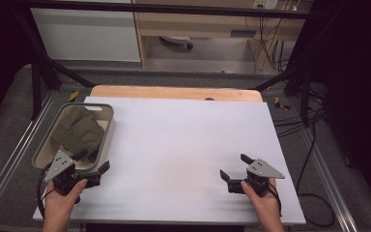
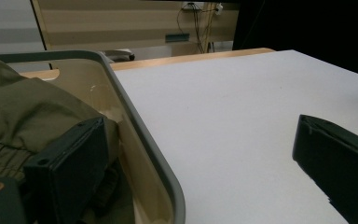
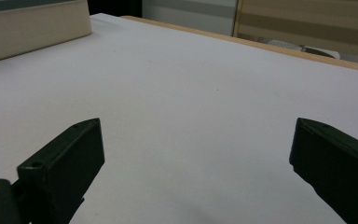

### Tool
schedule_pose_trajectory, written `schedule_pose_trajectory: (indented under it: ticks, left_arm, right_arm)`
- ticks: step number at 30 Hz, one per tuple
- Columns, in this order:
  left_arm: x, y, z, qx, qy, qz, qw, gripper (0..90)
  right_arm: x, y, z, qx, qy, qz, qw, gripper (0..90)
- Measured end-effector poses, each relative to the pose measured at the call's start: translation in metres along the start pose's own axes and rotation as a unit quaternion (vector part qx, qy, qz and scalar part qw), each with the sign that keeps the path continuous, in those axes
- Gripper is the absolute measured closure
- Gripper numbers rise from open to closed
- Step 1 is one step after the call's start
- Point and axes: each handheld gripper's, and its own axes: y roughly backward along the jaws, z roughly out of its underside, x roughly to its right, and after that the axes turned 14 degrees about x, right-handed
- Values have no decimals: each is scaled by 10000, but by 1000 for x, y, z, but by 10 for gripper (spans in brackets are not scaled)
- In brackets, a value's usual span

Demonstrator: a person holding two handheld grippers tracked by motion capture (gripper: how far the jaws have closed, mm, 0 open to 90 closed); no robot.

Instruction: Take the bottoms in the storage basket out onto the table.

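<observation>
My left gripper [image 1: 92, 163], jaws spread, straddles the grey-rimmed beige bin's [image 1: 107, 131] wall; its crumpled olive-green cloth [image 1: 79, 131] looks soft, light: pinch a raised fold.

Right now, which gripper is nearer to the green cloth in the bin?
Left. The left gripper straddles the bin's near rim beside the green cloth; the right gripper hovers far across the white table.

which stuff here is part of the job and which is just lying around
In the job:
- olive green cloth in the basket
- grey-rimmed basket
- left gripper, open, astride the basket's near rim
- right gripper, open over the white table

Lying about:
- cables behind the table
- wooden cabinet
</observation>
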Motion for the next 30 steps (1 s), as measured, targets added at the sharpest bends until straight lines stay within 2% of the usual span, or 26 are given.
schedule_pose_trajectory:
  ticks: [7,11,14,16,22,24,28,30]
  left_arm:
    - [1,1,-1,44,-46,-53,10000,35]
    - [1,3,-3,71,16,-119,9999,38]
    - [2,4,-6,98,47,-90,9999,41]
    - [4,4,-9,106,-38,-81,9999,47]
    - [6,3,-29,163,-134,-101,9997,63]
    - [5,1,-36,80,-162,-176,9997,83]
    - [0,-6,-52,199,-218,-329,9990,83]
    - [-5,-11,-63,121,-306,-404,9986,81]
  right_arm:
    - [-1,0,0,-13,17,17,10000,35]
    - [-1,0,-1,-12,32,28,10000,34]
    - [-1,1,-1,-26,30,33,10000,33]
    - [-1,1,-1,-29,33,33,10000,33]
    - [-2,1,-2,-34,33,24,10000,31]
    - [-2,2,-2,-33,31,30,10000,30]
    - [-2,2,-3,-26,15,32,10000,29]
    - [-3,2,-2,-38,4,24,10000,29]
